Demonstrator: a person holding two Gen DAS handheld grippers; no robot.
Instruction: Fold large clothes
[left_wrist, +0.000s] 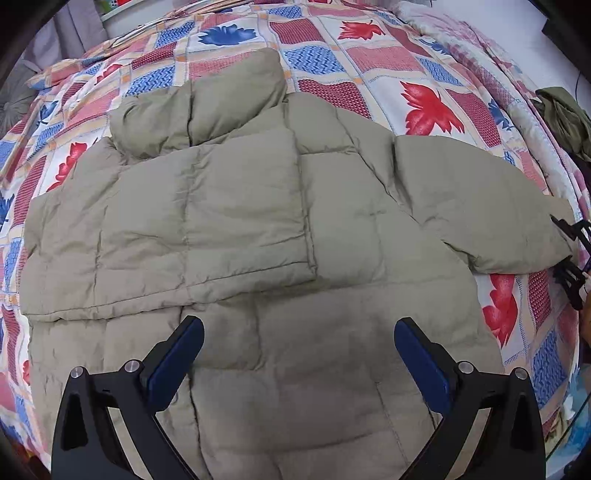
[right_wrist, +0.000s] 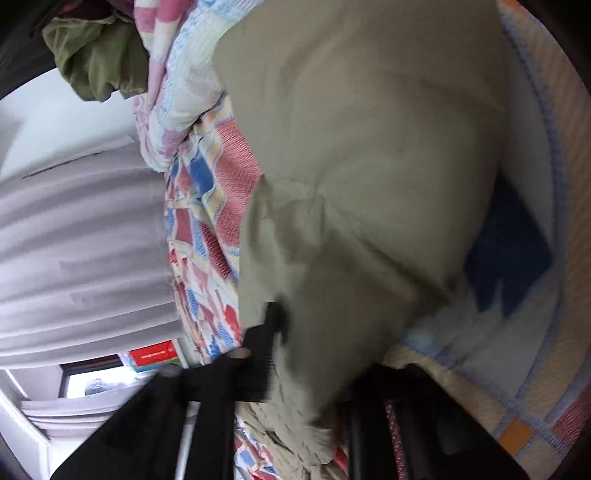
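A khaki puffer jacket (left_wrist: 258, 206) lies spread on a bed, collar away from me. One sleeve (left_wrist: 207, 206) is folded across its chest. The other sleeve (left_wrist: 480, 206) stretches out to the right. My left gripper (left_wrist: 299, 332) hovers open over the jacket's lower part, nothing between its blue pads (left_wrist: 177, 362). My right gripper (left_wrist: 572, 254) shows at the far right edge, at that sleeve's cuff. In the blurred right wrist view, the sleeve (right_wrist: 369, 166) fills the frame, and the right gripper (right_wrist: 314, 369) is shut on its cuff end.
A patchwork quilt (left_wrist: 369, 48) with red and blue leaves covers the bed. A crumpled olive garment (left_wrist: 565, 114) (right_wrist: 96, 55) lies off the bed's right side beside a bunched pink blanket (right_wrist: 166, 92). A pale curtain (right_wrist: 74, 240) hangs beyond the bed edge.
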